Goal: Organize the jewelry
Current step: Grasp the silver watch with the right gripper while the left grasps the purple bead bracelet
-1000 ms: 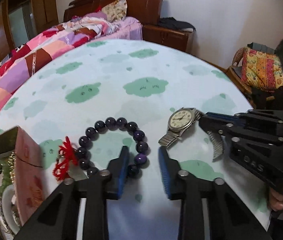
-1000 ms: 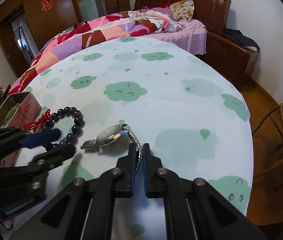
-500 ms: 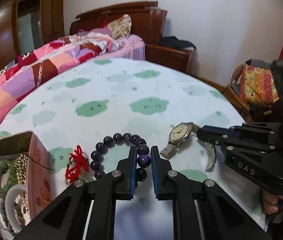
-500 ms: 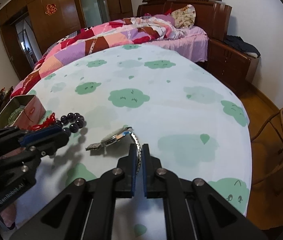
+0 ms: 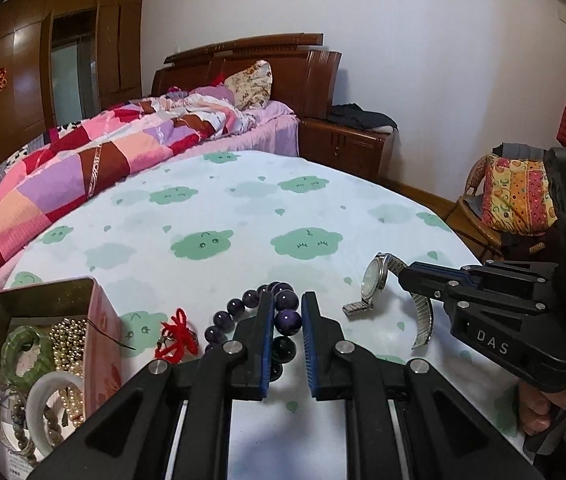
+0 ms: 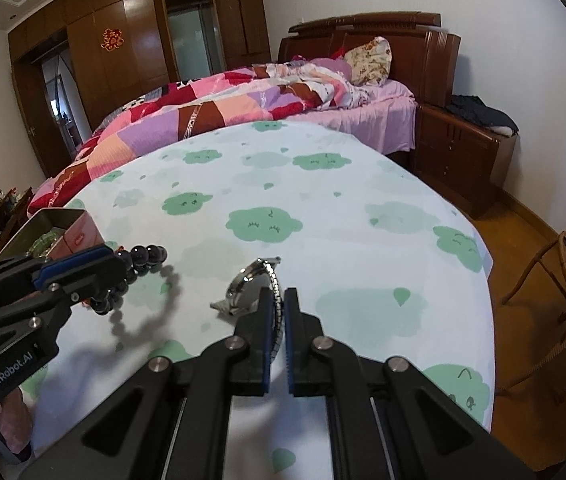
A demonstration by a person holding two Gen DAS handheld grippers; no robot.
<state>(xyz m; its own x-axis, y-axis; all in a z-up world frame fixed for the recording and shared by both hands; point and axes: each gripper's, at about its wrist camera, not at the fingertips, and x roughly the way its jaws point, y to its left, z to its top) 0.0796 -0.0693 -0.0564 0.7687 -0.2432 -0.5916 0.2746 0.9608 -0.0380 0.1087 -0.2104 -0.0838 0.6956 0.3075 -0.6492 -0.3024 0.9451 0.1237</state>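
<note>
A bracelet of dark purple beads [image 5: 287, 317] with a red knotted tassel [image 5: 177, 334] hangs just above the cloud-print tablecloth [image 5: 203, 216]. My left gripper [image 5: 287, 298] is shut on one of its beads. In the right wrist view the left gripper [image 6: 117, 258] holds the bracelet [image 6: 149, 255] over its own shadow. A silver wristwatch [image 6: 243, 288] stands tilted on edge, and my right gripper [image 6: 280, 294] is shut on its metal band. From the left wrist view, the watch [image 5: 373, 280] hangs at the tip of the right gripper [image 5: 405, 274].
A pink open tin box [image 5: 103, 320] at the table's left edge holds a green bangle [image 5: 27, 354], a white bangle [image 5: 49, 390] and strings of beads. A bed with a patchwork quilt [image 5: 83, 160] lies behind the table. A wicker chair [image 6: 563, 264] stands at the right.
The left jaws closed on a bead of the bracelet and lifted it off the cloth. The right gripper raised the watch by its band, so the dial now stands on edge.
</note>
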